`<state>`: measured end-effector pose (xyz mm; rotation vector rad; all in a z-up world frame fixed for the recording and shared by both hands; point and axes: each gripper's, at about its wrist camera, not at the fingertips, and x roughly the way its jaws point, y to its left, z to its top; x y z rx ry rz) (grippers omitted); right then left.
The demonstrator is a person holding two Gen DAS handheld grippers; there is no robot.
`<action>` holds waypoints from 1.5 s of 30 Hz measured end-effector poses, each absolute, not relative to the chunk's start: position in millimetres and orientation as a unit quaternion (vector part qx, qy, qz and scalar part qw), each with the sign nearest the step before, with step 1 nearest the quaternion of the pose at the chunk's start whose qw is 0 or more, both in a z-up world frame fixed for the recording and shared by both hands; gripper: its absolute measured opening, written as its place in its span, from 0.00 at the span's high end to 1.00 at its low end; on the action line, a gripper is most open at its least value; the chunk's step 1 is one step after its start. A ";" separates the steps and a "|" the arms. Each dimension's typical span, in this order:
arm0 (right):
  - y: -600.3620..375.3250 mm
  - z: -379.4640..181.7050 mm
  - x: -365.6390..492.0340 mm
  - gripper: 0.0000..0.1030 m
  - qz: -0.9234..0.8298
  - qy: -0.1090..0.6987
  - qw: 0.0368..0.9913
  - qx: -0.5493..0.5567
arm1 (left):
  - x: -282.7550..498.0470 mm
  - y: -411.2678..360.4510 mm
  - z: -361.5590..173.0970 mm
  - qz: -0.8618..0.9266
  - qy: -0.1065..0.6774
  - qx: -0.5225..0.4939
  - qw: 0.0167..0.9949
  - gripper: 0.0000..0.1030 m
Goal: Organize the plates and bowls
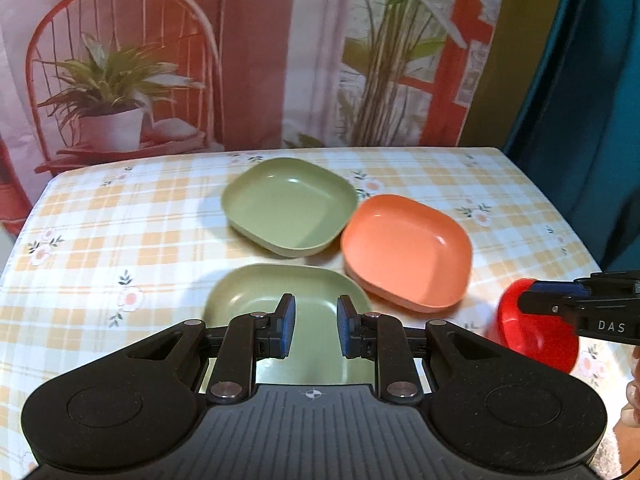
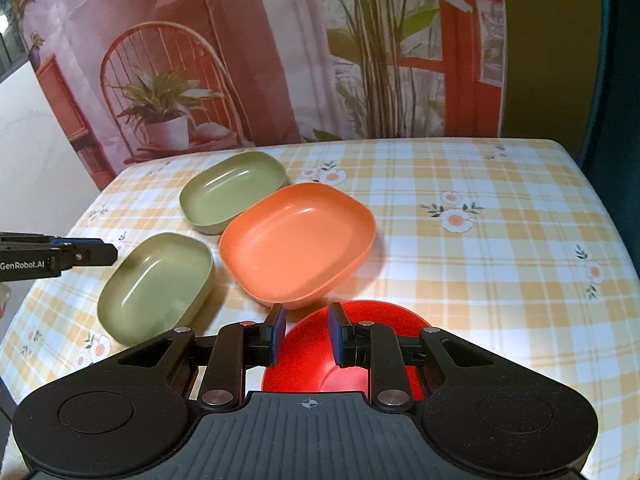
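Red bowl (image 2: pixel 360 344) interior under right tool (image 2: pixel 306 334)

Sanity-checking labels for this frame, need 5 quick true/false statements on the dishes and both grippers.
1. There are two green dishes on the table. True: the near green dish and the far green dish.
2. The orange dish is stacked inside a green one. False: it sits on the tablecloth beside them.
3. The right gripper is over the red bowl. True, with its fingers apart.
4. The left gripper is shut on a dish. False: its fingers are apart above the near green dish, gripping nothing.
5. The red bowl is farthest from the cameras. False: the far green dish is.
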<state>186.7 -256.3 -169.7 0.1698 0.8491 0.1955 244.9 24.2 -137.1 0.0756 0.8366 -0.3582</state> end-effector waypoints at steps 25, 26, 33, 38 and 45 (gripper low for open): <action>-274.8 -203.0 281.5 0.78 0.072 0.460 0.881 0.089 | 328.7 -18.8 -187.8 -0.226 0.459 -0.017 0.859 0.77; -275.9 -204.6 284.5 0.78 0.070 0.461 0.880 0.089 | 330.6 -20.1 -189.0 -0.225 0.461 -0.014 0.858 0.77; -279.8 -211.9 297.5 0.78 0.061 0.465 0.879 0.091 | 341.6 -29.4 -195.7 -0.222 0.473 -0.004 0.852 0.77; -284.1 -214.4 307.6 0.78 0.059 0.463 0.880 0.094 | 342.9 -32.9 -201.3 -0.220 0.479 0.002 0.850 0.77; -285.7 -220.5 322.9 0.79 0.056 0.470 0.876 0.089 | 343.5 -33.2 -204.1 -0.227 0.478 0.001 0.849 0.79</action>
